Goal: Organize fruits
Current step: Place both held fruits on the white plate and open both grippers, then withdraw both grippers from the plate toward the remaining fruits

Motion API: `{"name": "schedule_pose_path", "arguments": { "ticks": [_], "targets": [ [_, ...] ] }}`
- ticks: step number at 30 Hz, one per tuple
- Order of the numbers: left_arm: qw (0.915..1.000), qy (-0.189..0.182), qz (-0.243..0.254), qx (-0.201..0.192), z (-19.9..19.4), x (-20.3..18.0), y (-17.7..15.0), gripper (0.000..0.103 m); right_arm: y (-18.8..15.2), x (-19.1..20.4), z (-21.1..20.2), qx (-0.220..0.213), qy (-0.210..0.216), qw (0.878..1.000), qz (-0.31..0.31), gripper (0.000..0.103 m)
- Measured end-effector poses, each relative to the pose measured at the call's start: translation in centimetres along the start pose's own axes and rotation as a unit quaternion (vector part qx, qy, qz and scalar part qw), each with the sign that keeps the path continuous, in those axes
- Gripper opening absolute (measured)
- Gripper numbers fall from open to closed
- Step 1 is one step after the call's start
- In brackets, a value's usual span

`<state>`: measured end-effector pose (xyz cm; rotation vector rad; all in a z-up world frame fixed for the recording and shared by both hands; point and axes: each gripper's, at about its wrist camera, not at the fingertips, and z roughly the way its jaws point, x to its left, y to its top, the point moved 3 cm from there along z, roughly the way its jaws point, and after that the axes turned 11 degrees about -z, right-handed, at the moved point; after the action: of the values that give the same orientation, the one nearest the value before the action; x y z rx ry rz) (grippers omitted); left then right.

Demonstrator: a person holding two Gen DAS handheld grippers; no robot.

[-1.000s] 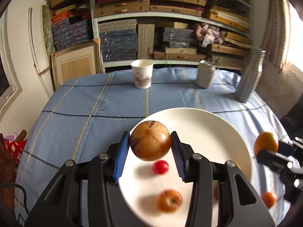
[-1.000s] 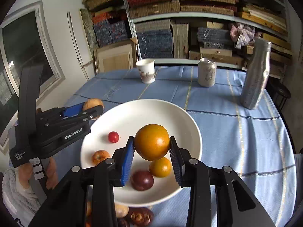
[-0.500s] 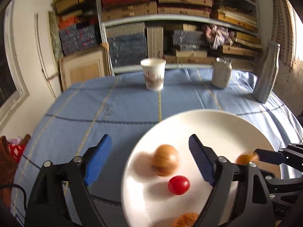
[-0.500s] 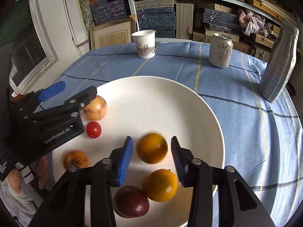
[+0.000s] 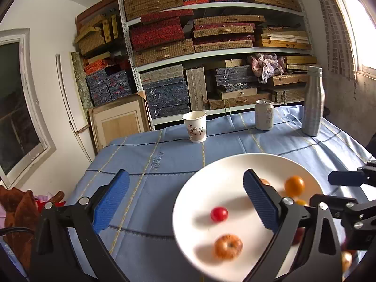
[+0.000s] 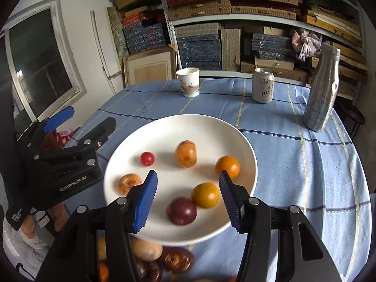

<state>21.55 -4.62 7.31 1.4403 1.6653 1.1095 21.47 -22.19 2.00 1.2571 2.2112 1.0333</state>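
A white plate (image 6: 164, 129) on the blue tablecloth holds several fruits: a red cherry tomato (image 6: 147, 158), a tan-orange fruit (image 6: 185, 154), two orange fruits (image 6: 227, 166) (image 6: 205, 195), a dark red plum (image 6: 181, 210) and a small speckled orange fruit (image 6: 128, 182). My right gripper (image 6: 188, 199) is open and empty above the plate's near side. My left gripper (image 5: 185, 199) is open and empty over the plate's left rim (image 5: 188, 188); it also shows at the left in the right wrist view (image 6: 80, 122). More fruits (image 6: 164, 258) lie on the cloth below the plate.
A paper cup (image 6: 188, 82), a drink can (image 6: 263, 88) and a silver bottle (image 6: 323, 89) stand at the table's far side. Shelves of boxes fill the back wall. A window is at the left.
Both grippers opened and let go of their fruits, which now lie on the plate. Both grippers have pulled back and up from the plate.
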Motion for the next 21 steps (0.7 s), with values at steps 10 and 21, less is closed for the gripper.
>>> {"name": "schedule_pose_path", "arguments": {
  "ticks": [10, 21],
  "targets": [
    [0.9994, 0.015, 0.002, -0.03, -8.1, 0.8, -2.1, 0.098, -4.3, 2.2, -6.6, -0.049, 0.007, 0.999, 0.004, 0.062],
    [0.9991, 0.02, -0.019, -0.031, -11.5, 2.5, -3.8, 0.098, -9.1, 1.5, -8.1, -0.048, 0.009, 0.998, 0.042, 0.063]
  ]
}}
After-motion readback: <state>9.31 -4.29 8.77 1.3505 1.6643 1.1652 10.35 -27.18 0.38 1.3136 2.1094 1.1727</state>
